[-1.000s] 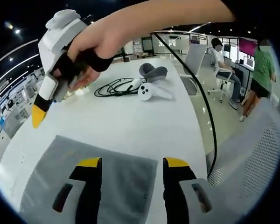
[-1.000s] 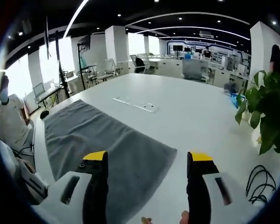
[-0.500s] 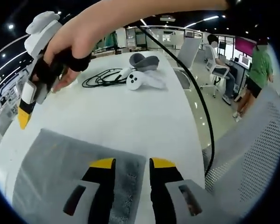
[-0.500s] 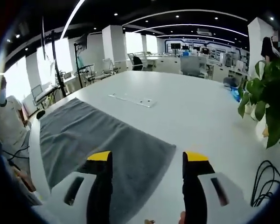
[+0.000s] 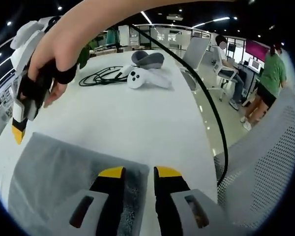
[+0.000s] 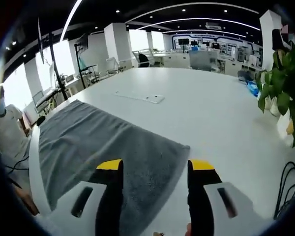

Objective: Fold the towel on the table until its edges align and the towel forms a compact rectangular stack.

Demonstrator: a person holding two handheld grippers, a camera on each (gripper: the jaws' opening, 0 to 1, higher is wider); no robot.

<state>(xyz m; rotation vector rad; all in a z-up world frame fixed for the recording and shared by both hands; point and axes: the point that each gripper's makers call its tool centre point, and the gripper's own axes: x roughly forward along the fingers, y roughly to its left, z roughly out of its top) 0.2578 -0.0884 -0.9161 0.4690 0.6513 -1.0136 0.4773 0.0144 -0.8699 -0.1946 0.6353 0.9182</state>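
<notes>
While my left gripper (image 5: 138, 173) pinches the near corner of the grey towel (image 5: 59, 172), jaws nearly together on the cloth, my right gripper (image 6: 155, 166) hangs spread over the opposite corner (image 6: 179, 146). I see the towel lying flat on the white table (image 6: 211, 103). A VR controller (image 5: 136, 78), headset strap (image 5: 147, 59) and black cable (image 5: 99, 76) sit well beyond.

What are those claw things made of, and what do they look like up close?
Each gripper has two black jaws with yellow tips on a pale grey-white body with dark slots. In the left gripper view the right one shows white and black with a yellow tip, held by a hand in a black strap. A black cable trails away.
</notes>
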